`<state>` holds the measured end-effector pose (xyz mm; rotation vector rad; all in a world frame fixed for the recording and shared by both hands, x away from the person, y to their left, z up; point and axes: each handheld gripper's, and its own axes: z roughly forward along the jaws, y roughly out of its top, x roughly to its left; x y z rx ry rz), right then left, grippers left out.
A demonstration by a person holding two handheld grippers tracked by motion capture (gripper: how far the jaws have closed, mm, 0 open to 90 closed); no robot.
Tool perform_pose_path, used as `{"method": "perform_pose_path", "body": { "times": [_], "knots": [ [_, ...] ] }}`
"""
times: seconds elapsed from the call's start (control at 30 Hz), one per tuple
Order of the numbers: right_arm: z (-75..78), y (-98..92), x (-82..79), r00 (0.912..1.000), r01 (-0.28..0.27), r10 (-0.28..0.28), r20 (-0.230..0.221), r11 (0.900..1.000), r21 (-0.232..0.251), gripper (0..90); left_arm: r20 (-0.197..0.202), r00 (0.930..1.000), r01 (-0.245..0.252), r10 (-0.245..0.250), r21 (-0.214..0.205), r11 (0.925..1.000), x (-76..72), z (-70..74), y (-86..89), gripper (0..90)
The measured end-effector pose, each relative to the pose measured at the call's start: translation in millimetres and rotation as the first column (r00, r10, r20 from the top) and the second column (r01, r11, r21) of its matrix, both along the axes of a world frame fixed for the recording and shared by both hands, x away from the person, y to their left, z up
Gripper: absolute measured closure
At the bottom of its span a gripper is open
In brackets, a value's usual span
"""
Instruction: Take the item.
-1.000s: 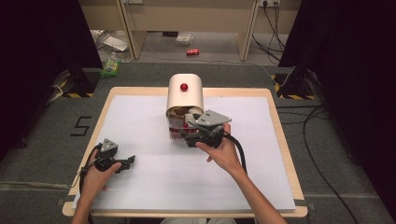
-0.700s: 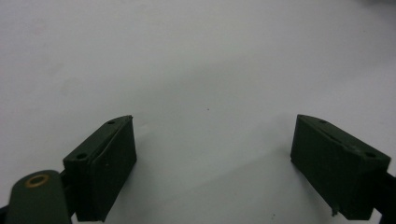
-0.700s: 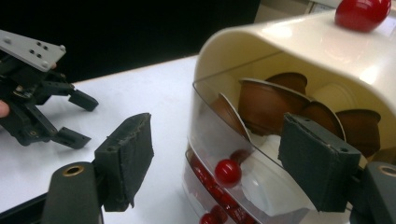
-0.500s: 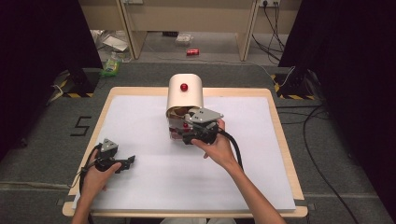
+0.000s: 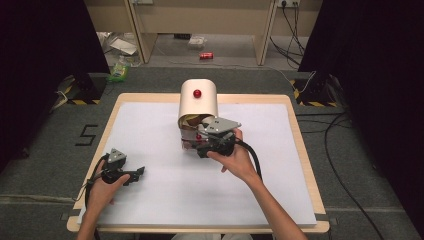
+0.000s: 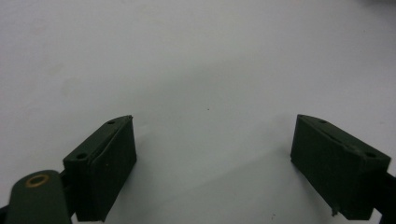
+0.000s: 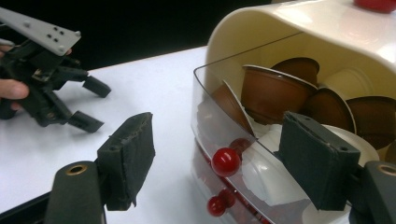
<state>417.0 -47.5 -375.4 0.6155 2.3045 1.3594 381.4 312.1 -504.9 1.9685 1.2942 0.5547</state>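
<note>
Here the cream box (image 5: 198,102) with a red knob (image 5: 197,93) sits mid-table, just ahead of the right gripper (image 5: 216,145). Its clear drawer (image 7: 233,140) is pulled out toward that gripper and holds brown capsules (image 7: 273,91); a red knob (image 7: 225,161) sits on the drawer front. The right gripper's jaws stand apart, one outside the drawer, the other just over its rim, clamping nothing. The left gripper (image 5: 131,174), well off to the right gripper's left, rests low over the white sheet (image 6: 201,60), jaws wide apart and empty
</note>
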Motion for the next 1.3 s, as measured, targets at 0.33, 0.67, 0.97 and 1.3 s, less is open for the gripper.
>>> {"method": "perform_pose_path", "body": {
  "times": [0.33, 0.67, 0.97, 1.3],
  "knots": [
    [-2.0, -5.2, -17.9, 0.9994, -0.036, 0.036, -0.001, 0.9994, 0.002, 28.3, 0.000, 1.0000, 0.000, 0.000, 0.000, 1.0000, 0.0, 0.0, -0.1, 13.4],
    [-5.0, -8.1, -29.3, 0.9987, -0.050, 0.050, 0.002, 0.9987, 0.001, 28.5, 0.001, 1.0000, 0.000, 0.000, 0.001, 1.0000, 0.0, 0.0, 0.1, 13.4],
    [-6.5, -9.8, -39.8, 0.9976, -0.070, 0.069, -0.003, 0.9974, -0.020, 28.5, 0.000, 1.0000, -0.001, 0.001, -0.001, 1.0000, -0.1, 0.0, -0.1, 13.4],
    [-7.3, -9.5, -46.6, 0.9970, -0.077, 0.077, -0.006, 0.9963, -0.038, 28.5, 0.000, 1.0000, -0.001, 0.001, -0.001, 1.0000, -0.1, 0.0, -0.1, 13.4]
  ]
}}
